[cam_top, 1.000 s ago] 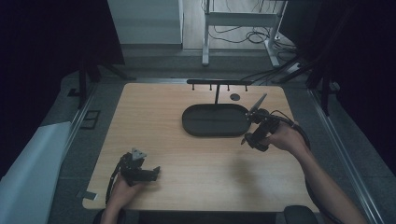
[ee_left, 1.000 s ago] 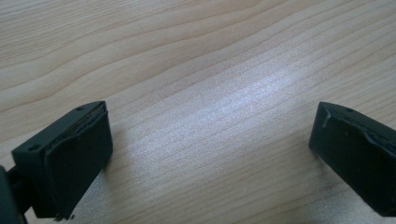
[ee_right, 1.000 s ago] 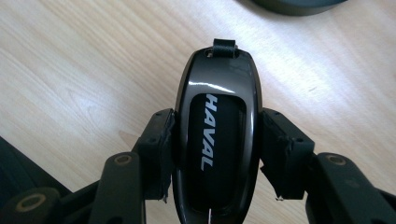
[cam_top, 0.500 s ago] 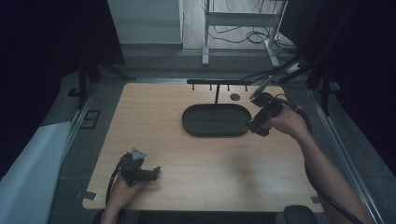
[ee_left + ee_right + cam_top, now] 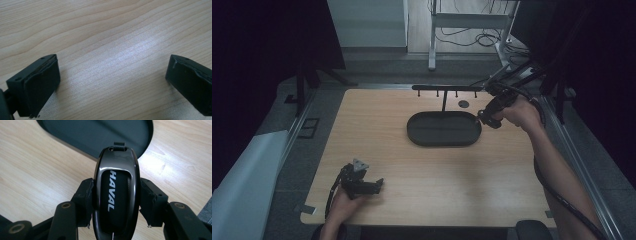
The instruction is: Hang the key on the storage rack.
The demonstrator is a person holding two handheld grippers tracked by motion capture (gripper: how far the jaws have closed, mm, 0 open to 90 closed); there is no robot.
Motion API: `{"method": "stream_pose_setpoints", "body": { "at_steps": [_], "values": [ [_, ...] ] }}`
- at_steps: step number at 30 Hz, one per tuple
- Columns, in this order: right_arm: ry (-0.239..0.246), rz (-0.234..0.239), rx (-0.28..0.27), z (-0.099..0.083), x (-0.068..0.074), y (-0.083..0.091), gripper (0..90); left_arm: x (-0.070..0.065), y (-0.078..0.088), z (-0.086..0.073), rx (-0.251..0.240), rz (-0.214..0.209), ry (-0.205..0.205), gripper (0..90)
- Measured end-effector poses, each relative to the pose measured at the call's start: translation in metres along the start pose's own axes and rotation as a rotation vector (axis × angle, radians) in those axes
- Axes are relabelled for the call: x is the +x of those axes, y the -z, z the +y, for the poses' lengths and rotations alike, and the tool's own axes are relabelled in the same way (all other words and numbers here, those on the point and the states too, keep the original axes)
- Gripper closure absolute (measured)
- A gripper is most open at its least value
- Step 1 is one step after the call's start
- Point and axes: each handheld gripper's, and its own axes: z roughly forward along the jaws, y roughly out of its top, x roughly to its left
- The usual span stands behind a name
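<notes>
The surface (image 5: 392, 130) is pale wood-grain board, smooth with a soft satin sheen where light falls on it. A black car key fob (image 5: 116, 192) has a glossy, mirror-like dark plastic shell around a matt black inset printed with white letters, and a small fabric-looking loop at its tip. The black oval tray (image 5: 417, 131) looks matt, like plastic or rubber. The left gripper (image 5: 112, 82) jaws are matt black plastic with rough-edged rubbery pads (image 5: 41, 85). The right gripper (image 5: 116, 202) jaws match, with brass-coloured metal pivot pins.
</notes>
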Motion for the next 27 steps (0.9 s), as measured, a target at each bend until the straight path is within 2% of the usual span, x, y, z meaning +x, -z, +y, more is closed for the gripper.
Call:
{"method": "stream_pose_setpoints", "body": {
  "at_steps": [12, 19, 27],
  "values": [
    [-0.05, -0.025, -0.045, 0.02, -0.007, 0.015, 48.8, 0.0, 0.0, 0.0, 0.001, 0.0, 0.001, 0.0],
    [-0.076, -0.037, -0.07, 0.031, -0.008, 0.017, 48.8, 0.0, 0.0, 0.0, 0.001, 0.0, 0.001, 0.0],
    [-0.084, -0.049, -0.086, 0.041, -0.007, 0.025, 48.8, 0.0, 0.0, 0.0, 0.002, 0.0, -0.001, 0.0]
  ]
}}
